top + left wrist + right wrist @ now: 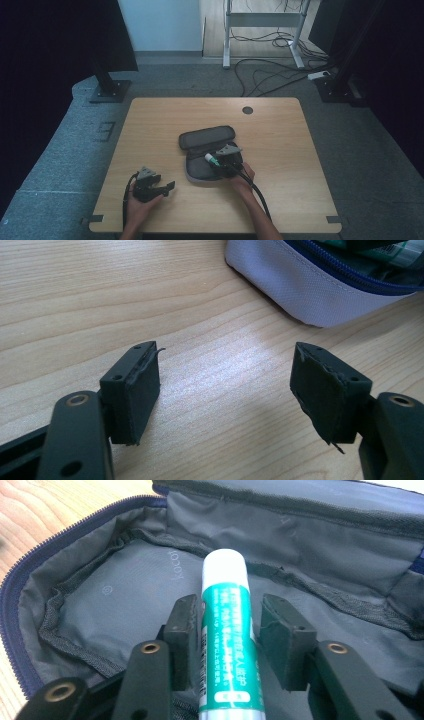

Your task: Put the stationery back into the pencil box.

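Between my right gripper's jaws stands a green-and-white glue stick, its long axis running straight up the frame, white cap toward the open pencil case lining behind it. One jaw touches it; the other shows a gap, so I cannot tell if I grip it. Lower left, my left gripper gapes empty over the table.

A light wood-grain table carries an open pencil case, lying near the table's middle with its lid folded back toward the far edge. A round dark grommet hole sits beyond the case, near that far edge.
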